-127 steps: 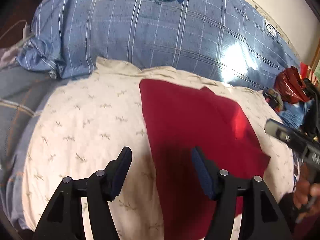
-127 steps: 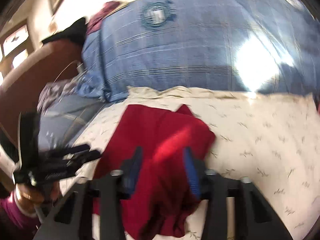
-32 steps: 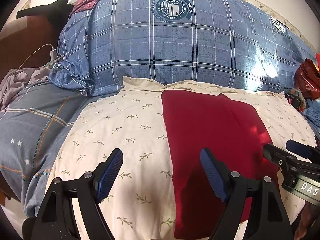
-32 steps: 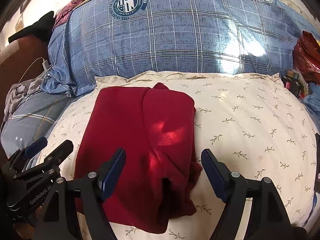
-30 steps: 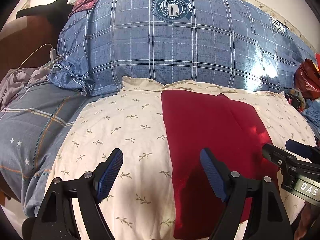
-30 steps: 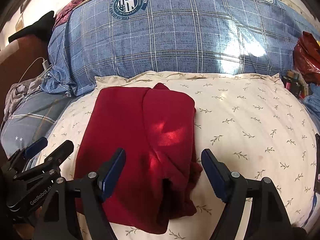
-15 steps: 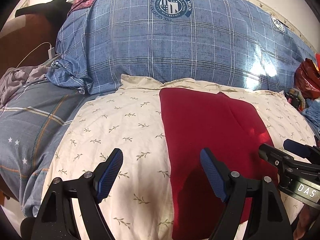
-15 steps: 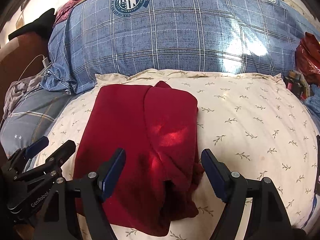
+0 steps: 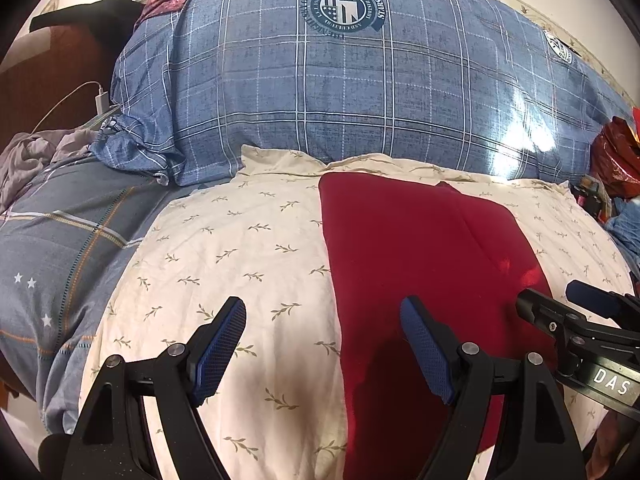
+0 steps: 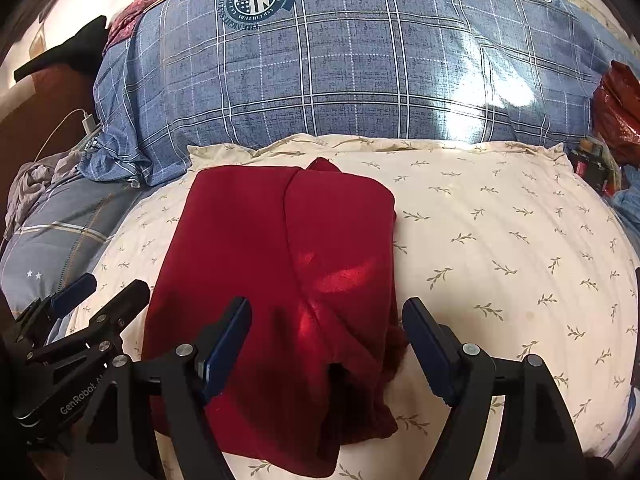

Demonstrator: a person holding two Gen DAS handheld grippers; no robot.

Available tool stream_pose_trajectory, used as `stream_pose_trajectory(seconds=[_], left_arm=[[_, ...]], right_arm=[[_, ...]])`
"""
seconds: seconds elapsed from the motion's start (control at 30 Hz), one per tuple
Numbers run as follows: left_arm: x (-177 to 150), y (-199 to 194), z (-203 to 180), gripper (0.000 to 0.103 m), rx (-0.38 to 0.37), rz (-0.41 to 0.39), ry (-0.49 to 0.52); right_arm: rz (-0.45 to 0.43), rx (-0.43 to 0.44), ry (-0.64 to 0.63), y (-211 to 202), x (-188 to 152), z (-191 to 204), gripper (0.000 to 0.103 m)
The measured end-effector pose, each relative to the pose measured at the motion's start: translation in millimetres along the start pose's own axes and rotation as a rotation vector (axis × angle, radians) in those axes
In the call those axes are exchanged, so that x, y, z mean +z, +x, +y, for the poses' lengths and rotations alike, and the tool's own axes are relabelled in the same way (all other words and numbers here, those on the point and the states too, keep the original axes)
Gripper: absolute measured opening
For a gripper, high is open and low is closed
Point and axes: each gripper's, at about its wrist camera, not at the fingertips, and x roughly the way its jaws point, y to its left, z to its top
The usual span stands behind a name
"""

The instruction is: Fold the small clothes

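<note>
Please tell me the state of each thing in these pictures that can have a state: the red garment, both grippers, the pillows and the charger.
Red garment: folded, lying on the cream pillow, held by neither gripper.
Left gripper: open, nothing between its fingers.
Right gripper: open, above the garment's near end.
Cream pillow: lying flat, garment on its left part.
Blue plaid pillow: lying behind the cream pillow.
White charger: cable attached.

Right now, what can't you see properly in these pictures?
- Red cloth: in the left view its near end is hidden behind the left claw and the frame edge.
- Fold: right view, shadow hides what's tucked inside.
- Badge: lettering too small and warped.
- Things by the red bag: cut off at the edge.
</note>
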Motion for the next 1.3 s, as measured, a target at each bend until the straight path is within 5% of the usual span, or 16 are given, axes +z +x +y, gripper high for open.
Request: stream_pose_trajectory(seconds=[1.3], left_arm=[[3.8, 5.6, -9.1, 0.079, 0.018, 0.005, -0.002]], right_arm=[[0.014, 0.008, -0.004, 6.1, 3.8, 2.4, 0.080]])
